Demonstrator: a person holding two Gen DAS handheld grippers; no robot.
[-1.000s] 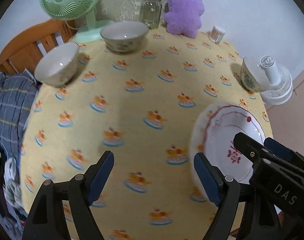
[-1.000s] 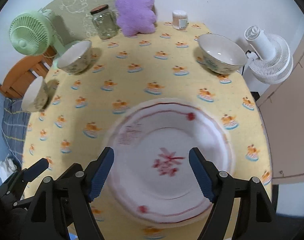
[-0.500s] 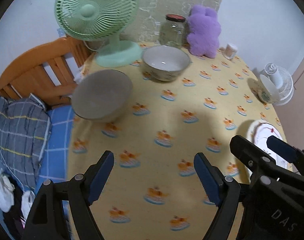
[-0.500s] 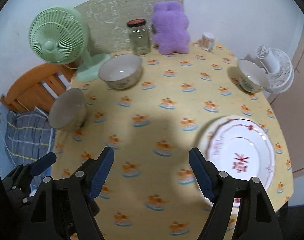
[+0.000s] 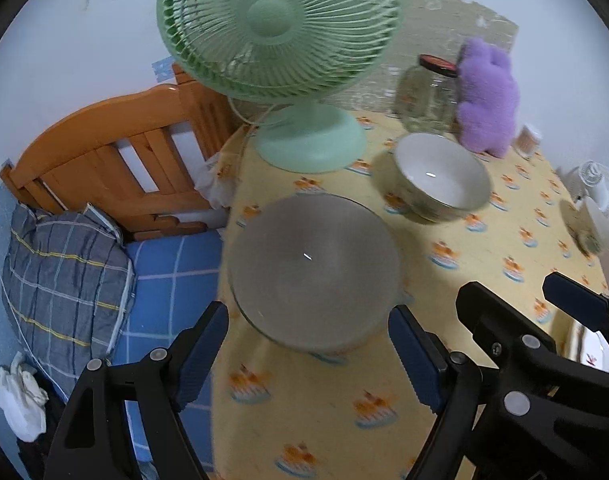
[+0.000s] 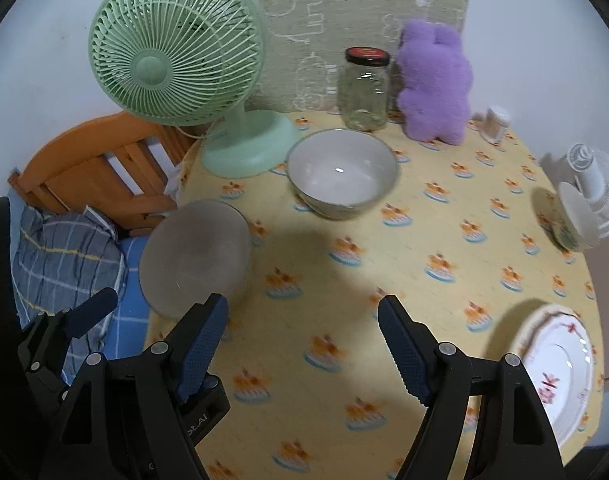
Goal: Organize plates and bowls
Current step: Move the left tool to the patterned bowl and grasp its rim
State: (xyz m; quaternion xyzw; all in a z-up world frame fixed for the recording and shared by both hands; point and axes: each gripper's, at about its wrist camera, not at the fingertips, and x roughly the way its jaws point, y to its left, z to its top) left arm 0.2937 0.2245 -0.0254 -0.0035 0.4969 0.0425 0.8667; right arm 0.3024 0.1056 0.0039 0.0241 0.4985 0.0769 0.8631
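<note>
A pale bowl sits at the table's left edge, in shadow. My left gripper hovers open just short of it, its blue pads wider than the bowl and not touching it. A second bowl stands further back near the green fan. A third bowl rests at the right edge. My right gripper is open over bare cloth with nothing between its fingers. A white plate with red pattern lies at the front right.
On the yellow patterned tablecloth stand a green fan, a glass jar, a purple plush toy and a small container. A white fan is off the right edge. A wooden bed frame and bedding lie left.
Both grippers have swept left across the table, away from the plate toward the left-edge bowl. That bowl now fills the left wrist view between the open fingers. Jaw widths are unchanged.
</note>
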